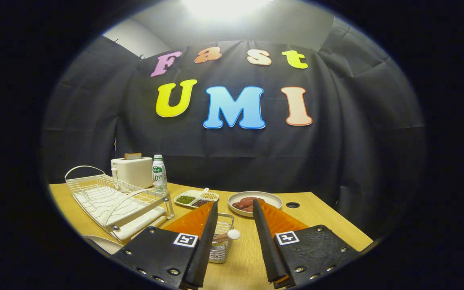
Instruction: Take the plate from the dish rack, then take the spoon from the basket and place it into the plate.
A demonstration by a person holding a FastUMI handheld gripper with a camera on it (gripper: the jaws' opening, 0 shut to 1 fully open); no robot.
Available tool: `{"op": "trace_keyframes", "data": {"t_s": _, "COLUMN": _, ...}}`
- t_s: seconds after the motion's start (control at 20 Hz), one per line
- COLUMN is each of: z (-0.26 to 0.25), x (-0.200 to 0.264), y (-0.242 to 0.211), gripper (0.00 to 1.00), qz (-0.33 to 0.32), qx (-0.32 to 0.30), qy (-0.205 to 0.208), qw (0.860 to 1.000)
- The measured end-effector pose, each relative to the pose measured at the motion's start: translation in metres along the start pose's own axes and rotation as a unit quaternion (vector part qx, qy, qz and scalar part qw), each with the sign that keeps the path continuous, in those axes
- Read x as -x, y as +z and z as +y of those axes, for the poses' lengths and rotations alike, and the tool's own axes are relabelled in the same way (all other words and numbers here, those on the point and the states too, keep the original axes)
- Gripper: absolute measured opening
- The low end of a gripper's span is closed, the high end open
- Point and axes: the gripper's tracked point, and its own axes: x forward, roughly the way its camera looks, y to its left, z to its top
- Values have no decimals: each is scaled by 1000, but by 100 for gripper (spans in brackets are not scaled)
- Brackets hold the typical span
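On the wooden table [328, 225], the white wire rack [113, 199] lies toward the left edge, a plate [99, 243] just before it, and the gripper [235, 209], fingers wide and empty, flanks a wire basket [220, 245] whose spoon [228, 235] points rightward.

The left finger [199, 225] hides much of the basket [223, 241]; only the spoon's [228, 235] white end shows. Beside the basket, a plate [101, 243] is cut off below the rack [115, 201].
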Motion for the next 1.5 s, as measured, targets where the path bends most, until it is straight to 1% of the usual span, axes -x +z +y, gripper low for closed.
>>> {"op": "trace_keyframes", "data": {"t_s": 0.1, "z": -1, "x": -10, "y": -8, "gripper": 53, "qz": 6, "qx": -5, "qy": -5, "qw": 1000}}
{"op": "trace_keyframes", "data": {"t_s": 0.15, "z": 5, "x": -13, "y": -14, "gripper": 51, "qz": 10, "qx": -11, "qy": 8, "qw": 1000}}
{"op": "trace_keyframes", "data": {"t_s": 0.2, "z": 4, "x": -12, "y": -16, "gripper": 49, "qz": 18, "qx": -8, "qy": 3, "qw": 1000}}
{"op": "trace_keyframes", "data": {"t_s": 0.25, "z": 5, "x": -10, "y": -16, "gripper": 33, "qz": 19, "qx": -6, "qy": 9, "qw": 1000}}
{"op": "trace_keyframes", "data": {"t_s": 0.3, "z": 8, "x": -12, "y": -14, "gripper": 30, "qz": 16, "qx": -8, "qy": 12, "qw": 1000}}
{"op": "trace_keyframes", "data": {"t_s": 0.35, "z": 7, "x": -22, "y": -22, "gripper": 30, "qz": 18, "qx": -12, "qy": 11, "qw": 1000}}
{"op": "trace_keyframes", "data": {"t_s": 0.4, "z": 14, "x": -16, "y": -15, "gripper": 21, "qz": 19, "qx": -17, "qy": 18, "qw": 1000}}
{"op": "trace_keyframes", "data": {"t_s": 0.45, "z": 18, "x": -12, "y": -16, "gripper": 14, "qz": 27, "qx": -13, "qy": 21, "qw": 999}}
{"op": "trace_keyframes", "data": {"t_s": 0.5, "z": 19, "x": -10, "y": -14, "gripper": 14, "qz": 32, "qx": -7, "qy": 24, "qw": 999}}
{"op": "trace_keyframes", "data": {"t_s": 0.55, "z": 19, "x": -7, "y": -8, "gripper": 14, "qz": 36, "qx": -3, "qy": 17, "qw": 999}}
{"op": "trace_keyframes", "data": {"t_s": 0.65, "z": 24, "x": -3, "y": -6, "gripper": 9, "qz": 42, "qx": -4, "qy": 21, "qw": 999}}
{"op": "trace_keyframes", "data": {"t_s": 0.9, "z": 17, "x": 6, "y": 17, "gripper": 9, "qz": 45, "qx": -12, "qy": 13, "qw": 999}}
{"op": "trace_keyframes", "data": {"t_s": 1.05, "z": 10, "x": 13, "y": 40, "gripper": 9, "qz": 44, "qx": -14, "qy": 5, "qw": 999}}
{"op": "trace_keyframes", "data": {"t_s": 1.25, "z": 6, "x": 26, "y": 73, "gripper": 9, "qz": 46, "qx": -25, "qy": 6, "qw": 999}}
{"op": "trace_keyframes", "data": {"t_s": 1.5, "z": 1, "x": 55, "y": 98, "gripper": 9, "qz": 64, "qx": -7, "qy": 12, "qw": 998}}
